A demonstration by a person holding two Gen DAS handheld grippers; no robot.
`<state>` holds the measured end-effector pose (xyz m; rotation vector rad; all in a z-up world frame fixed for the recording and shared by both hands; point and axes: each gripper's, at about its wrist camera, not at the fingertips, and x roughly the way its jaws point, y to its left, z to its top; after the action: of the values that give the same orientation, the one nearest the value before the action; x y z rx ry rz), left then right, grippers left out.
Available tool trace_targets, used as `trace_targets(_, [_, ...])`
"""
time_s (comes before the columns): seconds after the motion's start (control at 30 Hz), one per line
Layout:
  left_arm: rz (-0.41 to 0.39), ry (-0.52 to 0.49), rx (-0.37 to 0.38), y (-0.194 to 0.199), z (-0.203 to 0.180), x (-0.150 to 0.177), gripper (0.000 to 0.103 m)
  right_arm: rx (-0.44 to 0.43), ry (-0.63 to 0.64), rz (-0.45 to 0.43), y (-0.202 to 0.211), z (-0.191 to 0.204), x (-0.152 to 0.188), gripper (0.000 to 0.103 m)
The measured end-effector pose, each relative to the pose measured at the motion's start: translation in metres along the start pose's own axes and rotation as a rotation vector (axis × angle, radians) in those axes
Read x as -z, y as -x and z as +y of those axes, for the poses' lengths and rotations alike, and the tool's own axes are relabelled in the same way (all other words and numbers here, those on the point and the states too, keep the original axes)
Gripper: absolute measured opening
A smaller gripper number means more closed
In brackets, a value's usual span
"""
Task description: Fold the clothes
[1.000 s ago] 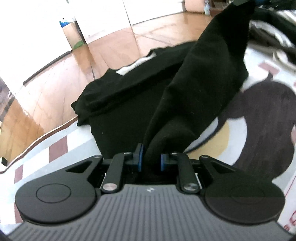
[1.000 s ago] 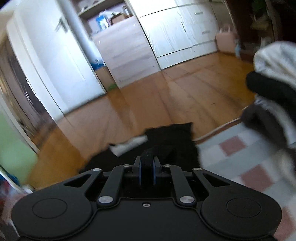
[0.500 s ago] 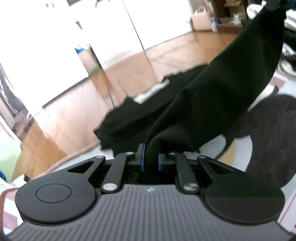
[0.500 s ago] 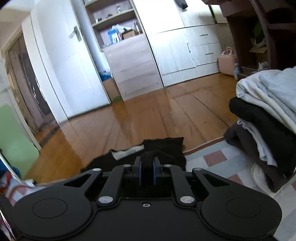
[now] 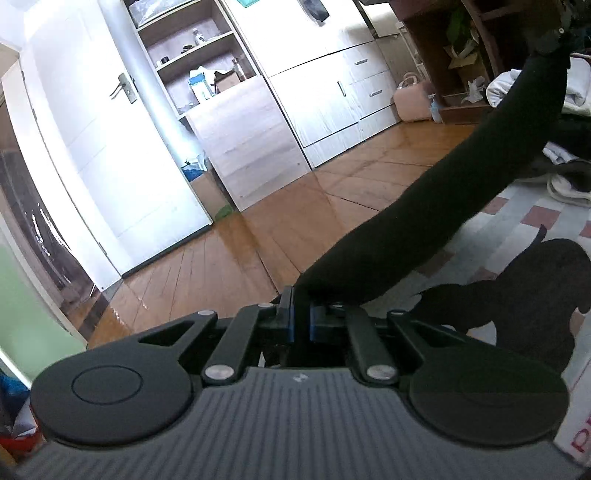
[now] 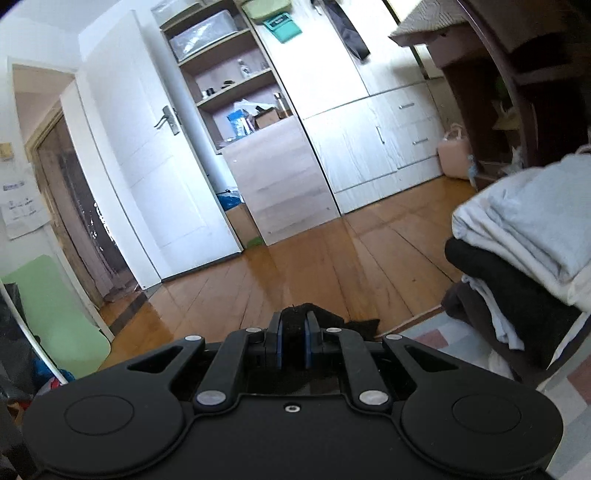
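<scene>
A black garment [image 5: 443, 199] hangs stretched in the air between my two grippers. My left gripper [image 5: 301, 317] is shut on one end of it, with cloth pinched between the blue pads. From there the fabric runs up and to the right to my right gripper [image 5: 552, 35], seen at the top right edge. In the right wrist view the right gripper [image 6: 292, 332] is shut on a bunched fold of the black garment [image 6: 295, 314], and a corner of it pokes out just beyond the fingers.
A stack of folded clothes [image 6: 524, 229] sits at the right on a checked rug [image 6: 428, 338] with a dark animal figure [image 5: 517, 295]. Beyond lie wooden floor [image 6: 332, 258], a white door [image 6: 147, 177], shelves and cabinets [image 6: 369, 140].
Both grippers have risen and tilted up. The black garment has come up off the floor and rug and now hangs stretched between them, and the room has come into view.
</scene>
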<state>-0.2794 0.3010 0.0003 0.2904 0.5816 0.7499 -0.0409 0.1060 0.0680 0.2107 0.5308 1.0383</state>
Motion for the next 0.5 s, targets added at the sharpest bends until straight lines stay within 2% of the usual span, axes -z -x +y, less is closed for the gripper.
trace_targets(0.13, [0.022, 0.053, 0.031, 0.003, 0.004, 0.009, 0.007, -0.016, -0.017, 0.028, 0.009, -0.001, 0.003, 0.013])
trace_targets(0.23, [0.022, 0.056, 0.044, 0.009, 0.002, 0.016, 0.007, -0.026, 0.002, 0.042, 0.025, -0.001, 0.012, 0.013])
trace_targets(0.4, [0.009, 0.019, 0.071, 0.056, 0.005, 0.012, 0.006, -0.064, -0.051, 0.078, 0.076, -0.002, 0.026, 0.013])
trace_targets(0.5, [0.024, -0.044, 0.075, 0.093, 0.005, 0.002, 0.006, -0.042, 0.064, 0.110, 0.114, 0.019, 0.027, 0.013])
